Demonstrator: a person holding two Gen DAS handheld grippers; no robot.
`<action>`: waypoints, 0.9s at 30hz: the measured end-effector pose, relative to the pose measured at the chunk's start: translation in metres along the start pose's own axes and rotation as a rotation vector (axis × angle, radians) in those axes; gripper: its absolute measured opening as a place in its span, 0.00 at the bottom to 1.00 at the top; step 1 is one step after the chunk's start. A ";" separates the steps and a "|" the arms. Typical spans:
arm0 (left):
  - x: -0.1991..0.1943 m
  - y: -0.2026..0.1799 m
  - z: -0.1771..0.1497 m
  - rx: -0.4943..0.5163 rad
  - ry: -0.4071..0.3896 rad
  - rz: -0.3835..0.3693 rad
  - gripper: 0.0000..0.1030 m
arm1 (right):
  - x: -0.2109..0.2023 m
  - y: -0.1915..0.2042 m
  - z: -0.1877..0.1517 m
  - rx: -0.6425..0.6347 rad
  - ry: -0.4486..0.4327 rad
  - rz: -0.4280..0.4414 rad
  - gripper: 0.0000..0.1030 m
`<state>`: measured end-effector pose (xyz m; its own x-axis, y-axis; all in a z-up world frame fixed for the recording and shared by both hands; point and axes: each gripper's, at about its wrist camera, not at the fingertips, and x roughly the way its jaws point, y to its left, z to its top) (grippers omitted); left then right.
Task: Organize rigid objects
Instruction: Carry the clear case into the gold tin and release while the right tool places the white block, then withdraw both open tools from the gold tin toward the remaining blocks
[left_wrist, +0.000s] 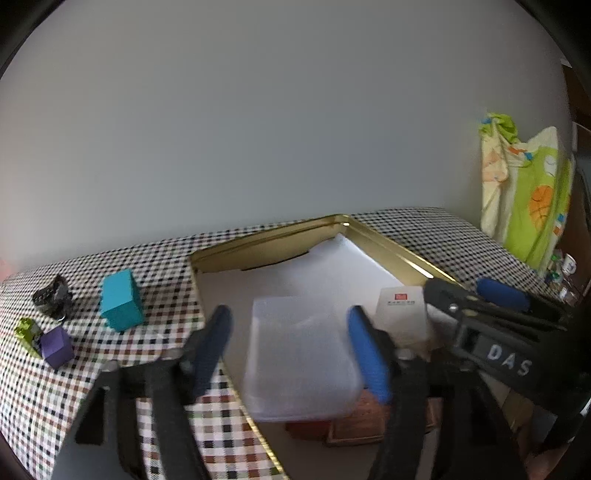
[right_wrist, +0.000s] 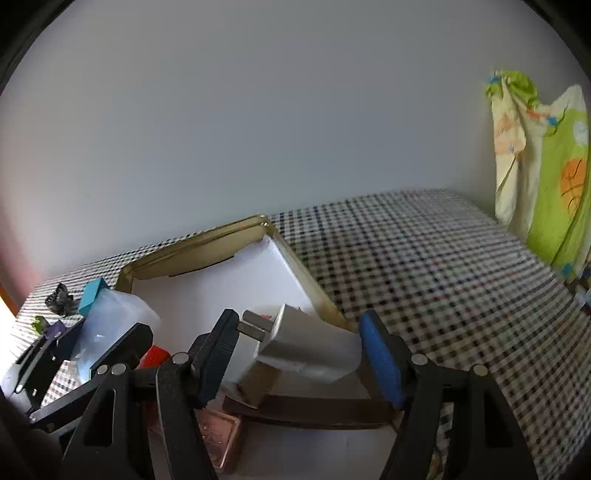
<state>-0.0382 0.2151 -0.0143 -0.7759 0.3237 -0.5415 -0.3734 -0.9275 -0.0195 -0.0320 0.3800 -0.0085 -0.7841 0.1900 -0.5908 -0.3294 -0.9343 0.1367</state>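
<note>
Left gripper (left_wrist: 291, 350): black textured plastic arms that widen toward the camera, each with a slot-shaped cut-out near its base.
Left fingers (left_wrist: 367, 356): long, narrow pads in bright blue, set on the inner faces of the black arms.
Right gripper (right_wrist: 299, 354): the same black, grainy plastic build, with triangular cut-outs in the arms.
Right fingers (right_wrist: 380, 360): one pad reads bright blue, the other looks darker in shadow, with fine ribbing along its edge.
Fasteners: round silver pin heads sit at the pivots on top of the right gripper's arms.
Marking: white letters "DAS" on the black side of the right gripper, seen from the left wrist camera.
</note>
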 end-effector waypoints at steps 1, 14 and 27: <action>-0.001 0.003 0.001 -0.012 -0.005 0.008 0.83 | 0.000 -0.002 0.000 0.017 0.005 0.007 0.68; -0.023 0.020 0.004 -0.041 -0.106 0.046 1.00 | -0.008 -0.009 0.000 0.093 -0.051 0.031 0.74; -0.033 0.058 -0.001 -0.108 -0.146 0.149 1.00 | -0.060 -0.022 -0.004 0.202 -0.386 -0.026 0.74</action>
<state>-0.0336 0.1509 0.0011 -0.8866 0.1979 -0.4180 -0.1985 -0.9792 -0.0427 0.0241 0.3881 0.0205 -0.9009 0.3473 -0.2604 -0.4176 -0.8571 0.3018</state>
